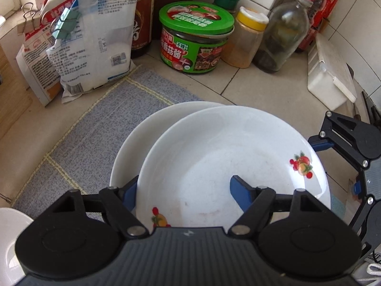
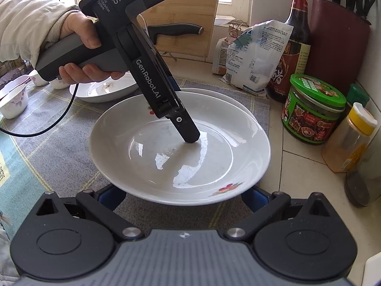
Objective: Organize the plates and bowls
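Note:
A white plate with fruit decals (image 1: 214, 157) lies slightly off-centre on a second white plate (image 1: 133, 147) on the grey-blue mat (image 1: 90, 128). My left gripper (image 1: 184, 181) is shut on the near rim of the top plate, with one blue finger (image 1: 240, 194) inside the plate and the other under the rim. In the right wrist view a hand holds this gripper, and its inner finger (image 2: 188, 128) touches the top plate (image 2: 166, 166). My right gripper (image 2: 182, 197) is open, its fingers spread wide below the plate's near edge, with the tips hidden by the rim.
A green-lidded jar (image 1: 195, 38), a yellow-capped spice jar (image 1: 247, 40), a glass bottle (image 1: 281, 38), clipped bags (image 1: 95, 35) and a white box (image 1: 331, 76) line the tiled back. Another white dish (image 2: 107, 90) and small bowls (image 2: 14, 100) sit on the mat's left. A knife (image 2: 176, 29) leans against a board.

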Demonstrator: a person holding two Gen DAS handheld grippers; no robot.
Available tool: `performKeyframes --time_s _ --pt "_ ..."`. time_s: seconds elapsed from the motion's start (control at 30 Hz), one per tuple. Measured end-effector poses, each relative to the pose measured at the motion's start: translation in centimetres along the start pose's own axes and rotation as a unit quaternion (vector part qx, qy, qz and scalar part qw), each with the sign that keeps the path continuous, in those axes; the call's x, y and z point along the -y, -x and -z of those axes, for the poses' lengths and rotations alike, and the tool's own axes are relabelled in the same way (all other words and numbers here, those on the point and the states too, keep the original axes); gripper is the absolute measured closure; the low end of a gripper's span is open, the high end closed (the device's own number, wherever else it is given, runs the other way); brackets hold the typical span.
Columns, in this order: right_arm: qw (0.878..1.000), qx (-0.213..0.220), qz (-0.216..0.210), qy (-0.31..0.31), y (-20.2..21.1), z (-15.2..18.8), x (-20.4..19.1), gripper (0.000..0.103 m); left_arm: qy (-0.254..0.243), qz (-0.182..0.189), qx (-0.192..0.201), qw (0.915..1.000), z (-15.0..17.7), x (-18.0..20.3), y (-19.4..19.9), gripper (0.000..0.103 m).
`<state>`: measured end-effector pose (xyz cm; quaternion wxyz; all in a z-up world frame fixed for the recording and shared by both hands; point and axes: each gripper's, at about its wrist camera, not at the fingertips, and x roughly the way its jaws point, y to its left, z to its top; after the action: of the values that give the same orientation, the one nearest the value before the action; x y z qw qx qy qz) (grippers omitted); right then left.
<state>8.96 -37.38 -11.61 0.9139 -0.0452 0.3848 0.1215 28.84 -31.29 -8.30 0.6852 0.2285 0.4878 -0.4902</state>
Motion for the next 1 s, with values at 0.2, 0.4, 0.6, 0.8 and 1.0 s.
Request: performKeyframes --time_s 0.2,0.4,0.6,0.8,1.0 --pt "1.000 -0.004 -0.003 -0.006 0.04 -0.15 0.03 0.000 -0.007 0.001 -0.001 1.0000 0.04 -0.02 -0.10 0.026" --pt "1.000 -0.004 -0.008 -0.013 0.12 -0.13 0.10 0.000 -0.013 0.002 -0.005 0.9999 0.00 -0.03 -0.14 0.026" --pt "1.000 -0.004 -0.010 -0.016 0.10 -0.09 0.15 0.000 -0.019 -0.002 -0.009 0.9998 0.02 0.06 -0.09 0.025" --pt "1.000 -0.002 -0.016 -0.020 0.05 -0.09 0.37 0.000 -0.026 -0.005 -0.014 0.9996 0.00 0.14 0.05 0.024" --pt "1.000 0.000 -0.020 -0.022 0.06 -0.02 0.32 0.000 -0.029 -0.007 -0.020 0.9994 -0.12 0.08 0.23 0.024"
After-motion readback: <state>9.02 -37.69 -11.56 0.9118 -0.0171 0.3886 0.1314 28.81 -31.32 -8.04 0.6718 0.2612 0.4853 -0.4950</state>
